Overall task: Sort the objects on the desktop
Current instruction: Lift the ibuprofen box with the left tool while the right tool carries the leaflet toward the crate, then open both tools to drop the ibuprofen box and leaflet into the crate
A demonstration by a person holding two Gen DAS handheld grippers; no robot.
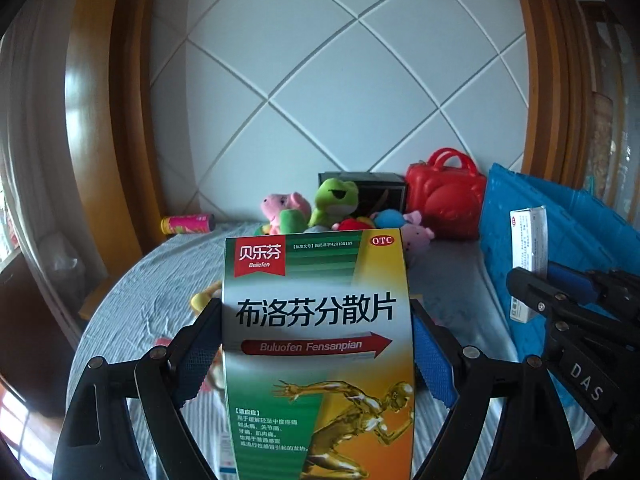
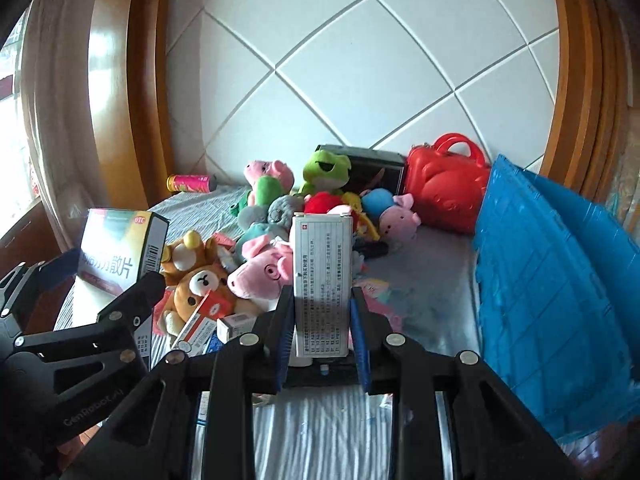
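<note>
Green-orange medicine box (image 1: 318, 344) upright, held aloft; white medicine box (image 2: 322, 276) upright, held.

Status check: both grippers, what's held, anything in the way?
Left gripper shut on ibuprofen box. Right gripper shut on white medicine box. Plush toys piled ahead.

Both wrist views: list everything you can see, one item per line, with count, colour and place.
Ibuprofen box: one, green and orange, held upright in the left gripper.
White medicine box: one, white with small print, held upright in the right gripper.
Loose medicine boxes: several, red and white, lying on the cloth by the bear.
Plush toys: a pile, mixed colours, mid-table.
Red case: one, red, at the back.
Black box: one, behind the frog.
Can: one, pink and yellow, lying back left.
Blue crate: one, on the right.
Left gripper: shut.
Right gripper: shut.
</note>
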